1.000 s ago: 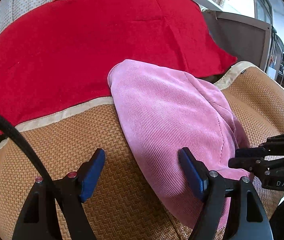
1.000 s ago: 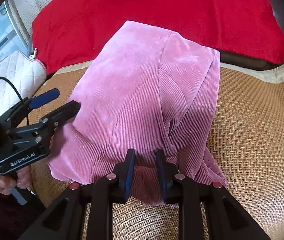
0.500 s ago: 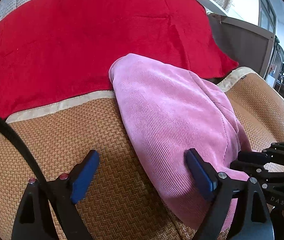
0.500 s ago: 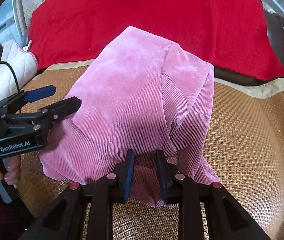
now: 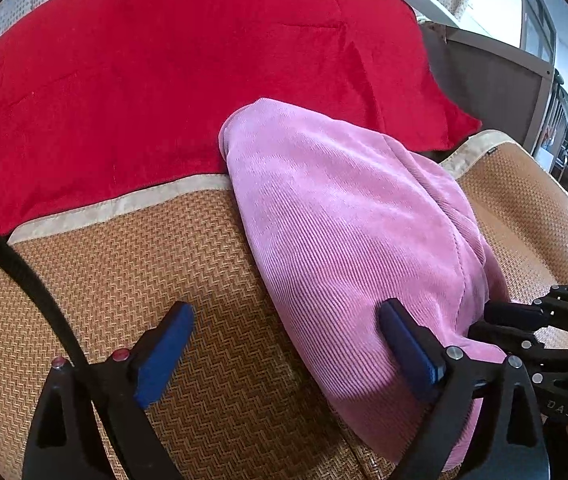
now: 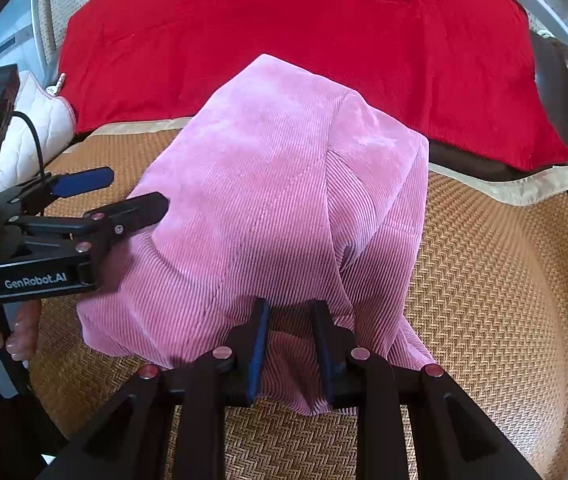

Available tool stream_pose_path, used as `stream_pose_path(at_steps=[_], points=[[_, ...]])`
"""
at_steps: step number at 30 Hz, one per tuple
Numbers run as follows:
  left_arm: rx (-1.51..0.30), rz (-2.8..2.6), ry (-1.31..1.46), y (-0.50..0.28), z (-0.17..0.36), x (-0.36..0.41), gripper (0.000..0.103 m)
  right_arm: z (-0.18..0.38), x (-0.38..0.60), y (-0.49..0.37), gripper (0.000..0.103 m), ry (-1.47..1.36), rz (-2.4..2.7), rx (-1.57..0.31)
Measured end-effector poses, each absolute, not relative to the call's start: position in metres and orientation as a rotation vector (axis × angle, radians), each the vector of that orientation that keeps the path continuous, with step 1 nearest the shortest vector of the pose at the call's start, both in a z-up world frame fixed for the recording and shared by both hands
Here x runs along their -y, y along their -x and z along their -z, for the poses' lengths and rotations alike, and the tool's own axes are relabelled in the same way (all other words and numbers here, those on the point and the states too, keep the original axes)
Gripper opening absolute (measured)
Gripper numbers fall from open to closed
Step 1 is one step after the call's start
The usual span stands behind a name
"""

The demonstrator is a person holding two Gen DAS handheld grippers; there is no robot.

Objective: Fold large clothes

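The left gripper (image 5: 284, 354) has just spread its fingers wide, releasing the pink corduroy garment (image 6: 284, 208); the right gripper (image 6: 289, 344) pinches its near hem, so this fold looks laid.

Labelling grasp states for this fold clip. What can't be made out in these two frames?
- Right gripper grip: pink corduroy garment bunches between its narrow jaws; pad contact is hidden by the cloth.
- Garment's near hem: left wrist view, cut off behind the left gripper finger and bottom edge.
- Garment type: folded over itself, both views.
- Woven mat extent: runs past the edges.
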State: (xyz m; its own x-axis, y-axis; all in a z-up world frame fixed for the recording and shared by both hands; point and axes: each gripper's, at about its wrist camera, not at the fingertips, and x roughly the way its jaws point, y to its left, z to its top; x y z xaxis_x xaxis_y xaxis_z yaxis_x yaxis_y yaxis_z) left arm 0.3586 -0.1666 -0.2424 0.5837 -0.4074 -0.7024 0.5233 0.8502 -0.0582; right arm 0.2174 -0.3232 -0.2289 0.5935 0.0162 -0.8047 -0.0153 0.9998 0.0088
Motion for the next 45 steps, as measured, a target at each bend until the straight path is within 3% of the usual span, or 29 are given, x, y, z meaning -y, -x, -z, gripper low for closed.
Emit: stream_pose_path(at_steps=[9,17,20,23,28,36,45], points=[[-0.782,0.54,-0.174,-0.364,0.237,0.175,0.098,0.229,0.325,-0.215,0.026,0.001,-0.019,-0.926],[-0.682,0.509,-0.193,-0.36,0.207,0.164,0.097,0.225,0.326,-0.213,0.026,-0.006,-0.025,-0.924],[-0.768,0.474,-0.274,-0.368,0.232,0.172,0.097,0.213,0.34,-0.214,0.027,-0.096,-0.07,-0.923],[-0.798,0.494,-0.183,-0.374,0.227,0.163,0.097,0.189,0.359,-0.216,0.027,-0.192,-0.106,-0.861],[-0.72,0.472,-0.23,-0.368,0.217,0.164,0.097,0.168,0.379,-0.252,0.027,-0.233,-0.068,-0.841],[-0.768,0.506,-0.258,-0.372,0.233,0.176,0.097,0.226,0.382,-0.326,0.027,-0.301,-0.078,-0.978],[-0.676,0.502,-0.27,-0.353,0.209,0.165,0.097,0.184,0.387,-0.278,0.027,-0.279,-0.109,-0.876]])
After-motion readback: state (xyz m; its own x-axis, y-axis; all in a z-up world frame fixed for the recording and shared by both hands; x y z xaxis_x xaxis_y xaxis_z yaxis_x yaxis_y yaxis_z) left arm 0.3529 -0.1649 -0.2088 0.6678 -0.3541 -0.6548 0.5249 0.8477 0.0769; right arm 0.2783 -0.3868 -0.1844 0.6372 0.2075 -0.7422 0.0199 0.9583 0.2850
